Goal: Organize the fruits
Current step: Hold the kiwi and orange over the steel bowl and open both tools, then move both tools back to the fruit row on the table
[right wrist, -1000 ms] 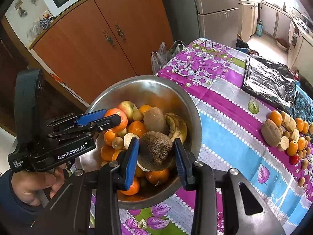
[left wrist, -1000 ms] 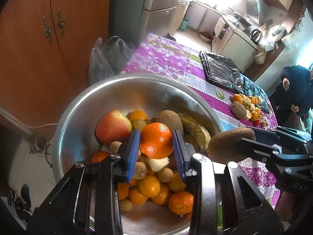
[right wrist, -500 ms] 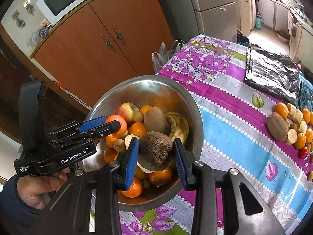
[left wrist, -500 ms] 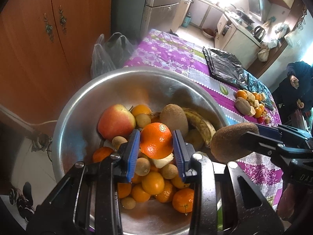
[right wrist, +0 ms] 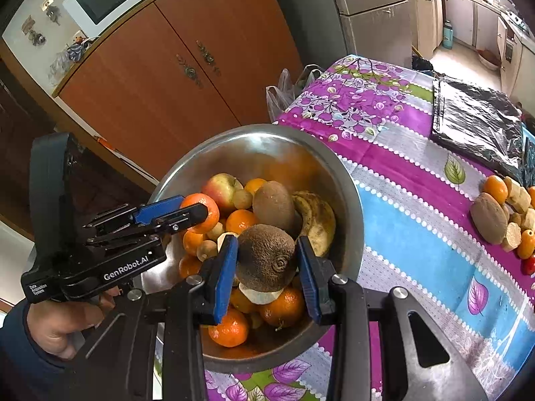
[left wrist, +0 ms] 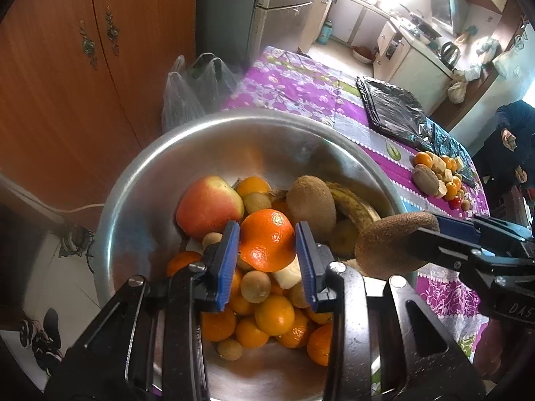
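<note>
The left gripper (left wrist: 267, 250) squeezes an orange (left wrist: 267, 240) tight, up above the metal bowl (left wrist: 140, 207) (full of fruit). The right gripper (right wrist: 266, 260) is closed snugly on a fuzzy brown kiwi (right wrist: 265, 257) over the same bowl.

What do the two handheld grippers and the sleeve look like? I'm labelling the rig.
Both the left gripper and the right gripper are black, angular frames with ribbed blue finger pads. White lettering "GenRobot.AI" marks the left one's body. The holding hand wears a dark blue sleeve.
</note>
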`<state>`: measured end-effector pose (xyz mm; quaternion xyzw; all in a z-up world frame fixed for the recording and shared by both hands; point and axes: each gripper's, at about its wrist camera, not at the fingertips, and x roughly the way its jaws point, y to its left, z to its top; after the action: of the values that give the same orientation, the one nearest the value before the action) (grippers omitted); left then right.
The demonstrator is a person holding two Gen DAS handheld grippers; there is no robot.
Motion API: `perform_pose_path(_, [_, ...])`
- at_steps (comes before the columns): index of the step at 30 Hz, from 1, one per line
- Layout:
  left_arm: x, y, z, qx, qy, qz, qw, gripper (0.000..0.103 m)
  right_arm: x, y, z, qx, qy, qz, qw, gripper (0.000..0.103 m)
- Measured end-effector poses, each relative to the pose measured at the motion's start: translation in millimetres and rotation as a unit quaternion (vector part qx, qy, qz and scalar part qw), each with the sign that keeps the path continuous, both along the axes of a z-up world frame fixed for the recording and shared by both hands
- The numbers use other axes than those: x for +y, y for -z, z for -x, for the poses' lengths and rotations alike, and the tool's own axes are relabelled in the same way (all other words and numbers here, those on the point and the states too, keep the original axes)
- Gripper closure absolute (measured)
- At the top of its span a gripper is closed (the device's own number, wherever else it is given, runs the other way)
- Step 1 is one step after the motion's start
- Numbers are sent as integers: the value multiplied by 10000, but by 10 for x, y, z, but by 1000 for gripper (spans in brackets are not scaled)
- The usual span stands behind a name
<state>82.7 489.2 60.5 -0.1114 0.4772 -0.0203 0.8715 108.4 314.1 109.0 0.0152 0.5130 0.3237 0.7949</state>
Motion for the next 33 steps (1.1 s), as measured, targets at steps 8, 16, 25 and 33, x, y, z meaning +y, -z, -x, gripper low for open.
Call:
perform_pose_path(8, [60,-64,-241,-143,-12,-88,9999,68,52,65,-163,74,74,-79,9999,64])
perform_pose_path(16, [64,-23,-579,-116,72,-117,9998,68,211,-10,-188,6,-163,-203,9997,75])
perform_pose_path(25, [73,107,-667,140,129,-152,9997,58,-71,-45,-95,106,93,-246,9996,70])
perform_pose_path(33, [15,-125,-484,-120,160,-4,9998,44,-679,-306,333,-39,598,-41,9982,50])
